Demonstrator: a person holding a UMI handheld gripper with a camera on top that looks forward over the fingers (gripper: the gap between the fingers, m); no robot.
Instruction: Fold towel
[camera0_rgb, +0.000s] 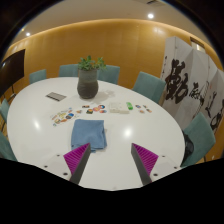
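Unclear bits, table clutter and frame bottom
Small items (128, 106) right of centre too small to identify; gripper (112, 158) fingers cut off at bottom edge; towel (89, 133) folds unreadable

A white oval table (45, 130) carries a folded blue towel (88, 133), a potted plant (88, 78), and scattered papers (125, 106).

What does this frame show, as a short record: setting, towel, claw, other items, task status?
setting: white oval table with teal chairs around it, in a wood-panelled room
towel: blue towel lying on the table, just ahead of the fingers, nearer the left one
claw: claw open, holding nothing, not touching the towel
other items: potted plant beyond the towel; small items scattered near it; calligraphy banners to the right
task status: fold not yet started by the claw
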